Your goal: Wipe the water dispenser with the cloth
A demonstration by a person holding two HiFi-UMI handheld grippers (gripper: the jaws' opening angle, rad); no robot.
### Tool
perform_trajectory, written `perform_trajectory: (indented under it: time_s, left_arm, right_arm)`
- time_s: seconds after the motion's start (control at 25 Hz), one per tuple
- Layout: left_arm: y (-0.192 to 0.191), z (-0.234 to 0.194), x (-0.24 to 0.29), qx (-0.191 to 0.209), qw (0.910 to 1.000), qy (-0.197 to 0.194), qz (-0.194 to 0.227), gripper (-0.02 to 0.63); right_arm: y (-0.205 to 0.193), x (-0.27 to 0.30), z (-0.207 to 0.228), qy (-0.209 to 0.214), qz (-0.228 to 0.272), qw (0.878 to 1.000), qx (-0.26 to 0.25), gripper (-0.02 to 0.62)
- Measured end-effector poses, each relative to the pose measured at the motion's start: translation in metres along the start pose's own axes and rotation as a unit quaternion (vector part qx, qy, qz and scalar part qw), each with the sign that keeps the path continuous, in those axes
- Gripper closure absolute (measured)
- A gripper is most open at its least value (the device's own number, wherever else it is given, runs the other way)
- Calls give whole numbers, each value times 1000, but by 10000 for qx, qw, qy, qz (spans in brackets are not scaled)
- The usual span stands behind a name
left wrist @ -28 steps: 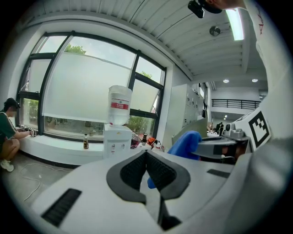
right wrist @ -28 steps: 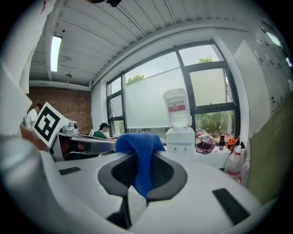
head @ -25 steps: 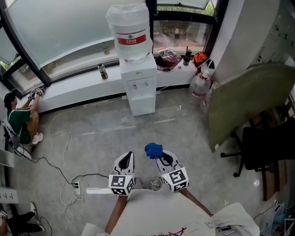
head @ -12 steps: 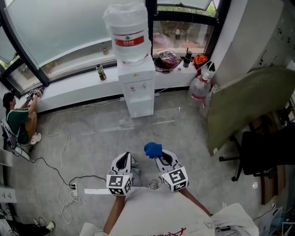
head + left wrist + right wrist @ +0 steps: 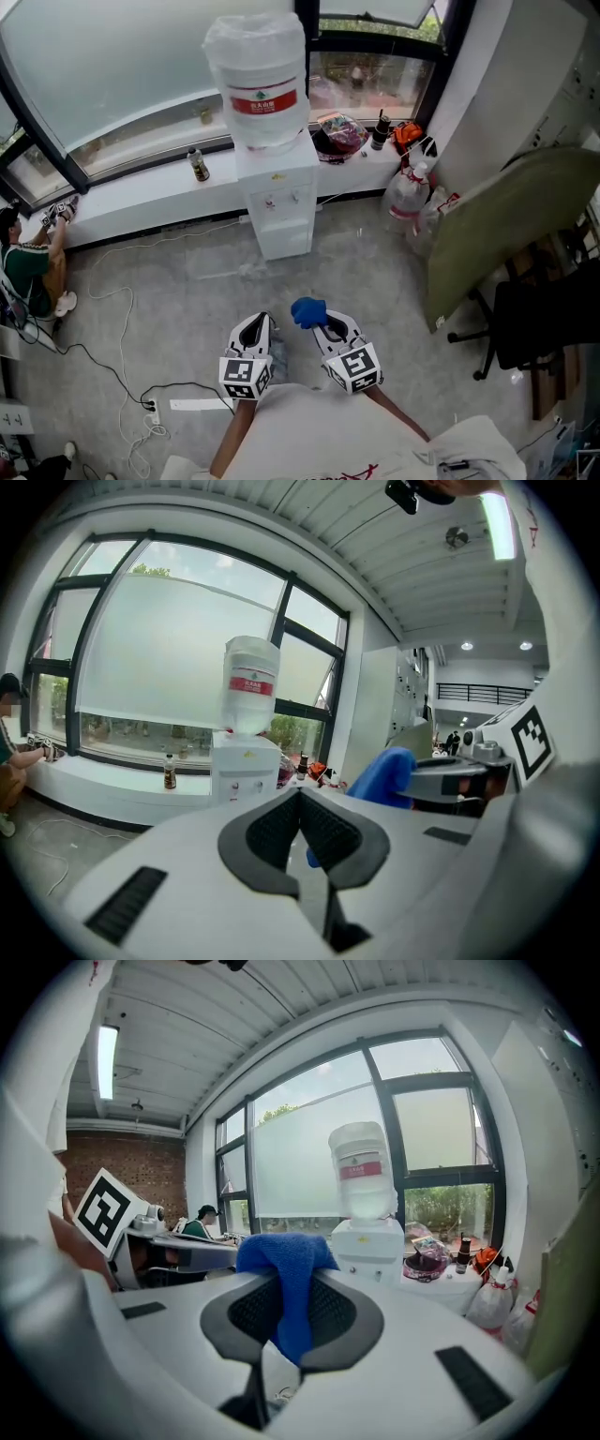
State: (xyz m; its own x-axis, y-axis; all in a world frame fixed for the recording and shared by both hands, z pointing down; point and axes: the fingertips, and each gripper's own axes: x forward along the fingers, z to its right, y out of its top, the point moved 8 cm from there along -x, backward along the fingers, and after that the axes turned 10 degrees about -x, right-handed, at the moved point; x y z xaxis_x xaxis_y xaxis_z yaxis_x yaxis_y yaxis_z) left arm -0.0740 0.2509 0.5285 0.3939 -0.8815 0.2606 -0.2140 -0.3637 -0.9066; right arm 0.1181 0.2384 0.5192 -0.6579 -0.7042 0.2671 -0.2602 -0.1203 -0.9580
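The right hand-held gripper (image 5: pixel 284 1288) is closed on a blue cloth (image 5: pixel 281 1265). The terry fabric is pinched between the dark ribbed pads, with a bunched fold rising above the jaws and a strip hanging down through them. From the head view, the cloth (image 5: pixel 308 310) sits at the tip of the right hand-held gripper (image 5: pixel 321 323), low over the grey floor (image 5: pixel 375 272) and well short of the dispenser.

The left hand-held gripper (image 5: pixel 299 797) has its jaws pressed together with nothing between them. It is held just beside the right one, their tips near each other but apart (image 5: pixel 259 325).

Ahead, against the window ledge (image 5: pixel 141 192), stands the white water dispenser (image 5: pixel 274 197), with two taps on its front. An inverted water jug (image 5: pixel 257 80) with a red label sits on top, wrapped in thin clear film; its water level cannot be read. On the ledge, a small dark bottle (image 5: pixel 195 164) stands left of the dispenser, and a dark bowl (image 5: pixel 337 129) of mixed items stands to its right. A clear plastic bottle (image 5: pixel 408 192) stands on the floor further right.
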Motion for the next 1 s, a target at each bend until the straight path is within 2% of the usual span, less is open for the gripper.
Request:
perform_trajectory:
  time_s: [0.64,0.8,1.0]
  left_arm:
    - [120,-163,132,-126,9998,-170,-44,594]
    - [150,-194,159,-16,9996,-288,-27,594]
    - [164,-214,179,46,9993,-358,-39,594]
  right_arm:
    - [83,219,63,-110,-165,9997,-106,541]
    - [103,262,77,-243,-81,9996,-117,541]
    - [113,289,89,-450,7,9990,-41,541]
